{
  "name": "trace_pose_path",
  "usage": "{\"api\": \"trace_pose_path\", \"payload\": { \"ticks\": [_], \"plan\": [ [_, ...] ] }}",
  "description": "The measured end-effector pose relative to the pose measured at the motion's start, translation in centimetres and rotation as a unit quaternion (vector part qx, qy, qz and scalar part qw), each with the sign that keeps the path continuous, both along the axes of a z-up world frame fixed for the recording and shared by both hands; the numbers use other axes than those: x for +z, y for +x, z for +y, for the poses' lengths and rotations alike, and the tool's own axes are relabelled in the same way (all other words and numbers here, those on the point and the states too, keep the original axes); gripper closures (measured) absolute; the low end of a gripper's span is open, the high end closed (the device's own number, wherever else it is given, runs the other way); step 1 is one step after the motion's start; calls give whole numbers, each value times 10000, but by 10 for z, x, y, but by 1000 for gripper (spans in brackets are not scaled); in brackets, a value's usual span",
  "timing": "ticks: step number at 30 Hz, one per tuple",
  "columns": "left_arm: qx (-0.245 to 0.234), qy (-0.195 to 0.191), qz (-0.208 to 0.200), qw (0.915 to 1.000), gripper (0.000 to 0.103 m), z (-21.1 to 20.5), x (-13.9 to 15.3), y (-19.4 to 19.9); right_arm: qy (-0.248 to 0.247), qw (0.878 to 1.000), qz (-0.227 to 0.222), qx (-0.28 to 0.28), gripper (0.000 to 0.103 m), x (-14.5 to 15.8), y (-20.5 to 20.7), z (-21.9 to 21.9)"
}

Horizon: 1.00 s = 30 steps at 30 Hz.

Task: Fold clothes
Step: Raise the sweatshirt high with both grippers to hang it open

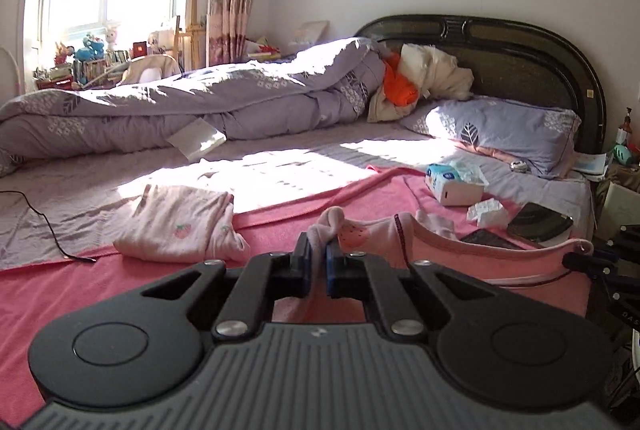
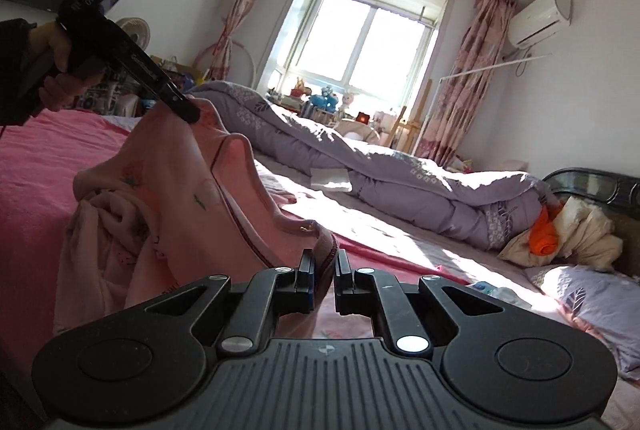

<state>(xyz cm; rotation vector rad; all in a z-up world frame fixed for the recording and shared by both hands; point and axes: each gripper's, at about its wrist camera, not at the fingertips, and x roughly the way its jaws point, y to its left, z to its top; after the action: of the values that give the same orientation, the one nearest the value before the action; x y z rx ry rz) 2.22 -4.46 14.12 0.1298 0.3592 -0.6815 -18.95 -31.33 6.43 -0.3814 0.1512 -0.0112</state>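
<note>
Left gripper [image 1: 319, 256]: nearest the left wrist camera; jaws pinched tight on a bunched fold of the pink garment [image 1: 360, 234].
Right gripper [image 2: 324, 266]: nearest the right wrist camera; jaws nearly together, clamped on the garment's dark-trimmed edge.
Pink garment: held off the pink blanket [image 1: 100, 290] between both grippers, its trimmed edge stretched from one to the other; strawberry print shows on the cloth.
Folded piece [image 1: 180, 226]: another pale pink strawberry-print garment lying folded on the bed, to the left of the left gripper.
Left wrist view only: tissue pack [image 1: 454, 184], dark headboard [image 1: 500, 54], lilac pillow [image 1: 508, 134], black cable [image 1: 52, 234] lying across the sheet.
Right wrist view only: the person's hand [image 2: 60, 70] around the left gripper's handle, the window in full, the air conditioner [image 2: 540, 16] on the wall.
Both views: rolled lilac duvet [image 1: 200, 102] along the far side of the bed, orange cloth [image 1: 398, 82] by the headboard.
</note>
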Motion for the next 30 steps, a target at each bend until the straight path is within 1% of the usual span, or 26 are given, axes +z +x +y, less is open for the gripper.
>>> {"api": "trace_pose_path", "payload": {
  "ticks": [2, 4, 6, 8, 9, 11, 13, 16, 17, 18, 19, 20, 21, 22, 23, 24, 26, 28, 30],
  "plan": [
    [266, -19, -375, 9989, 98, 8, 22, -17, -427, 9970, -623, -192, 93, 26, 0, 9],
    [531, -39, -748, 9958, 98, 17, 44, -33, -808, 9897, -1158, -240, 93, 52, -2, 21],
    [863, 23, -1319, 9875, 98, 20, 68, -61, -1103, 9800, -1640, -223, 93, 83, -5, 33],
    [1098, 67, -1921, 9752, 98, 22, 90, -94, -1386, 9671, -2125, -212, 93, 116, -14, 49],
    [1200, 78, -2237, 9672, 98, 23, 102, -112, -1511, 9599, -2351, -228, 93, 130, -19, 56],
    [1409, 70, -2850, 9481, 98, 26, 124, -148, -1654, 9459, -2777, -295, 93, 158, -31, 67],
    [1641, 18, -3383, 9266, 97, 29, 146, -180, -1633, 9341, -3154, -353, 93, 185, -47, 73],
    [1932, -58, -3990, 8963, 97, 30, 172, -222, -1522, 9203, -3582, -391, 93, 220, -73, 78],
    [2021, -40, -4180, 8857, 97, 29, 177, -234, -1512, 9162, -3688, -410, 93, 227, -81, 80],
    [2109, 18, -4397, 8731, 97, 27, 180, -246, -1496, 9130, -3774, -411, 93, 231, -88, 82],
    [2196, 90, -4631, 8586, 97, 23, 181, -259, -1478, 9099, -3854, -406, 93, 234, -96, 83],
    [2270, 161, -4782, 8482, 97, 20, 181, -268, -1445, 9074, -3928, -388, 93, 236, -104, 82],
    [2336, 231, -4881, 8406, 96, 18, 179, -274, -1428, 9072, -3942, -357, 93, 235, -109, 82],
    [2392, 292, -4914, 8370, 96, 17, 177, -276, -1417, 9076, -3939, -324, 93, 234, -112, 82],
    [2432, 352, -4858, 8388, 96, 16, 172, -273, -1394, 9114, -3862, -254, 93, 231, -111, 82],
    [2467, 415, -4772, 8424, 96, 15, 167, -267, -1368, 9161, -3765, -175, 93, 226, -107, 82],
    [2553, 551, -4503, 8538, 94, 17, 150, -248, -1332, 9261, -3530, -42, 93, 211, -90, 83],
    [2658, 809, -4233, 8623, 93, 18, 123, -215, -1238, 9389, -3210, 74, 93, 184, -57, 85],
    [2759, 1093, -3963, 8688, 91, 18, 96, -181, -1226, 9471, -2966, 74, 93, 162, -18, 88]
  ]
}}
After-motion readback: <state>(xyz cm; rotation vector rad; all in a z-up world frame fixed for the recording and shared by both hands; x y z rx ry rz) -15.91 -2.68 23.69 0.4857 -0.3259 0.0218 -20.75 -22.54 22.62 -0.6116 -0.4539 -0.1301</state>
